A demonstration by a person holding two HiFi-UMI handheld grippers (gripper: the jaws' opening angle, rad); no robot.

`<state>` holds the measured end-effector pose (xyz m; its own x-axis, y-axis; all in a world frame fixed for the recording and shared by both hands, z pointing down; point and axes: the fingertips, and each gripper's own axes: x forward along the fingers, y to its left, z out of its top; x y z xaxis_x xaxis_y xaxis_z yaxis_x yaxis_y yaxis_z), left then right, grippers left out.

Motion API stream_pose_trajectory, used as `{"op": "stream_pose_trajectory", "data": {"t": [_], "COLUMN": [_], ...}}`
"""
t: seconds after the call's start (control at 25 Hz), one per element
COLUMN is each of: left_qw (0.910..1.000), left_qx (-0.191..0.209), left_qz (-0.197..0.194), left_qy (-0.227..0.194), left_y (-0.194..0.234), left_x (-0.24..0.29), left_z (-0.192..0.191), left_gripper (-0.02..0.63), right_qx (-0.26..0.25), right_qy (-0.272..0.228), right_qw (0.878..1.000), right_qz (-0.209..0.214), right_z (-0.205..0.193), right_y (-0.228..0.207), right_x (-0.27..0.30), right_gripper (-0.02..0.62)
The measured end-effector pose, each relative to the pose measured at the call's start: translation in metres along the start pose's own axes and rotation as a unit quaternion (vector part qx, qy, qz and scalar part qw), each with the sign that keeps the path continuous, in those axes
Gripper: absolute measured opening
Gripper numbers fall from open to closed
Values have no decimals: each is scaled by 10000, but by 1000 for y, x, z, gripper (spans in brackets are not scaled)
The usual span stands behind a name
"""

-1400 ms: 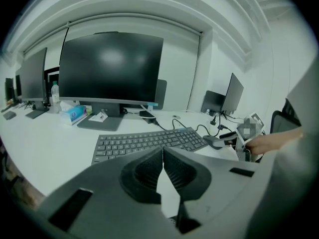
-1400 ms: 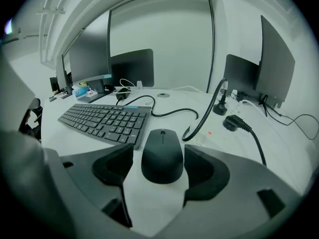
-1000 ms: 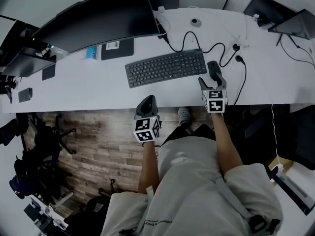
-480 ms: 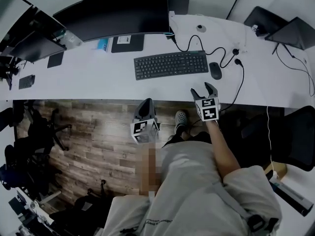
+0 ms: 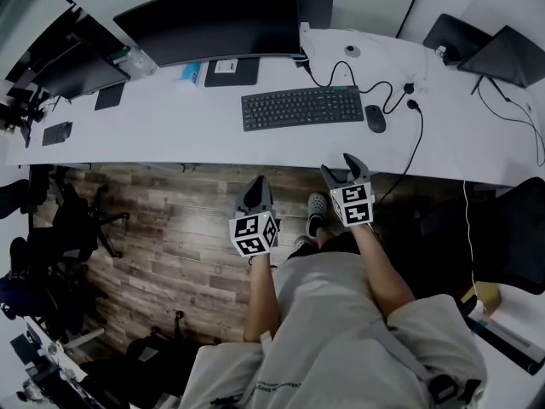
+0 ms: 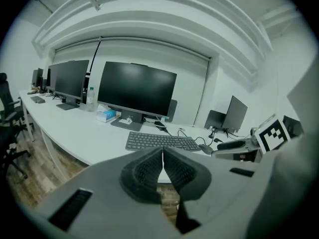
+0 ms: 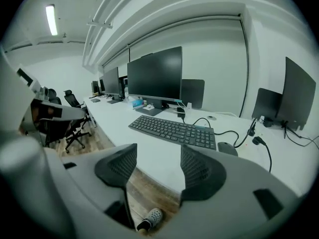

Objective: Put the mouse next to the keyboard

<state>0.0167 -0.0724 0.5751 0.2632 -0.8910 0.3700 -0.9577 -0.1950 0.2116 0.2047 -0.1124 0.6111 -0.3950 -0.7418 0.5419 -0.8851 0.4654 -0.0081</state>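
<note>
**Mouse beside the keyboard, both grippers held off the tabletop**

Head view: The long white tabletop [image 5: 153, 135] carries one flat black keyboard [image 5: 302, 107] and one small black oval mouse [image 5: 375, 118]. The mouse lies just beside the keyboard's right end, not touching it. A black cable [image 5: 415, 147] loops past it to the tabletop's front edge. One wide black monitor [image 5: 213, 17] stands behind the keyboard, and two dark screens [image 5: 490, 45] stand at the far right end. There are two grippers, both held short of the tabletop's front edge, over the brown plank floor [image 5: 170, 228] and above the person's knees. The left gripper [image 5: 257, 181] points towards the tabletop with its marker cube nearest the body. The right gripper [image 5: 341, 166] is closer to the tabletop's front edge and angled slightly leftwards.

Left gripper view: The left gripper [image 6: 163, 153] has its two ribbed dark pads pressed together, with nothing between them. Beyond them are the keyboard [image 6: 162, 141], the mouse [image 6: 205, 149] at its right end and the monitor [image 6: 137, 89].

Right gripper view: The right gripper [image 7: 158, 163] has its jaws spread wide and closing, with only air between them. The keyboard [image 7: 174, 129] lies ahead on the tabletop [image 7: 149, 151], with the mouse [image 7: 228, 148] by its near right corner. One pale perforated shoe [image 7: 151, 218] shows on the floor below the jaws.
</note>
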Motion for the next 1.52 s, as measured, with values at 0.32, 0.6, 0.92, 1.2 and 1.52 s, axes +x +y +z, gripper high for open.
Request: {"op": "stream_pose_trajectory", "data": {"t": [0.32, 0.6, 0.92, 1.2, 1.52], "left_qw": [9998, 9997, 9992, 9994, 9988], "left_qx": [138, 120, 358, 330, 385], "left_qz": [-110, -218, -182, -60, -71], "left_qy": [-40, -1, 51, -112, -279], "left_y": [-26, -48, -53, -40, -34], "left_x": [-21, -47, -69, -74, -71], "left_z": [-7, -28, -54, -42, -21], "left_gripper": [25, 25, 25, 25, 25], "right_qx": [370, 646, 797, 825, 702], "right_qy": [-141, -255, -342, -370, -663], "right_qw": [9992, 9976, 9962, 9954, 9952], "right_qz": [40, -53, 27, 309, 177], "right_z": [-34, -63, -86, -68, -38], "right_y": [23, 36, 51, 52, 46], "right_x": [-37, -73, -87, -72, -67], "right_gripper": [225, 215, 210, 167, 19]}}
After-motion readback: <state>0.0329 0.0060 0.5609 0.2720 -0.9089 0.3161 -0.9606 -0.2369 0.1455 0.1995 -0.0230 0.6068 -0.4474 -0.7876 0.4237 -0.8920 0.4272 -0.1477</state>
